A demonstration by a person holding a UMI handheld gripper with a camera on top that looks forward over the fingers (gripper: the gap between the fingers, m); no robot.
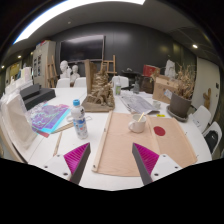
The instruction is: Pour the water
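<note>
The tool [112, 160] sits low in the frame, its two fingers spread wide apart with nothing between them; the magenta pads [146, 157] face each other across a bare stretch of a tan mat [120, 140] that lies on the white table [45, 152]. The tool is released and touches no object.

A clear water bottle [79, 120] with a blue label stands upright left of centre, just off the mat's left edge and beyond the left finger. A pale cup [137, 124] sits on the mat right of centre, ahead of the right finger, well apart from the bottle. Just right of the cup lies a small red disc [159, 130], possibly a lid.

At the left of the frame a colourful sheet [47, 118] rests on the table beside the bottle. Behind the bottle, in the upper centre, stands a brown wooden model [99, 92]. A keyboard [137, 102] lies further back to the right of it. A dark screen [84, 47] hangs on the far wall at the top of the frame, and white chairs [201, 118] stand at the right.
</note>
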